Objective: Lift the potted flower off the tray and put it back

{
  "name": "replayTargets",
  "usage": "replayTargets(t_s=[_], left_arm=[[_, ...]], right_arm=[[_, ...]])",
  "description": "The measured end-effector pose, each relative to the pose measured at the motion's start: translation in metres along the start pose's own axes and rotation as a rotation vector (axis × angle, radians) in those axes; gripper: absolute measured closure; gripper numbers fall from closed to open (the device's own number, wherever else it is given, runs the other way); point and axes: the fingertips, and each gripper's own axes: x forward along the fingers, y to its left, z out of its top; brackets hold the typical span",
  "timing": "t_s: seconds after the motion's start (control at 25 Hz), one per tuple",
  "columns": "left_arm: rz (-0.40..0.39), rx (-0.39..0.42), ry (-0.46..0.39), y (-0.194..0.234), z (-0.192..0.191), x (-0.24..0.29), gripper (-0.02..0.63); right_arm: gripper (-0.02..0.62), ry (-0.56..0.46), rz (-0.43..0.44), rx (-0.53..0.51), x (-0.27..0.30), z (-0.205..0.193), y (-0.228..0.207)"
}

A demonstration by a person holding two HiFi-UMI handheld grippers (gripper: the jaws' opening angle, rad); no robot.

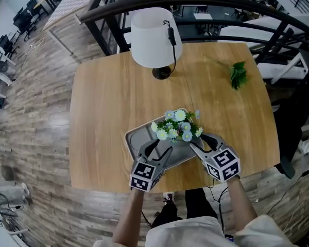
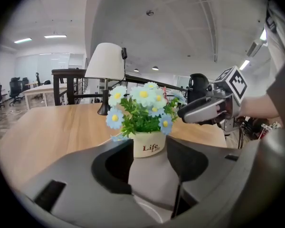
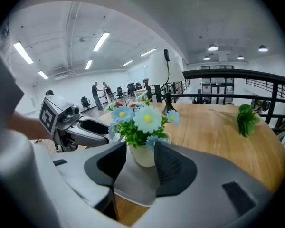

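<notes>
Head view: flower stands on the tray on the tabletop, left gripper and right gripper flanking it. Left gripper view: fingers spread, flower showing in their gap. Right gripper view: fingers spread likewise, the flower between them.

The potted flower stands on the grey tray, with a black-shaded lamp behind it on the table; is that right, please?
Not quite: the head view shows the lamp is white-shaded. The potted flower does stand on the grey tray on the table.
</notes>
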Motion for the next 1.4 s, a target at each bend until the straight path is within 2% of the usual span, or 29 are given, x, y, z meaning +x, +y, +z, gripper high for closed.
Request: replayTargets(t_s=[0.16,0.36,0.56,0.76,1.08,1.4], left_arm=[[-0.01,-0.019,-0.008,0.006,-0.008,0.012,0.337],[-0.006,-0.022,-0.024,0.016,-0.011,0.025,0.31],[-0.034,0.004,-0.016,0.021,-0.013,0.034,0.281],[-0.06,-0.008,-0.027,0.022,-0.009,0.04,0.259],[-0.11,-0.036,-0.056,0.027,-0.003,0.055,0.23],[-0.151,-0.025,-0.053,0.024,-0.005,0.068,0.225]], right_arm=[[0.368,0.023,0.04,-0.023,0.018,-0.008,-0.013],[0.307,0.064,0.113,-0.123,0.039,-0.018,-0.019],[0.264,0.057,0.187,-0.173,0.053,-0.019,-0.019],[0.22,0.048,0.215,-0.22,0.065,-0.018,-0.02],[0.201,0.045,0.294,-0.275,0.079,-0.022,-0.024],[0.184,0.037,0.361,-0.284,0.09,-0.025,-0.024]])
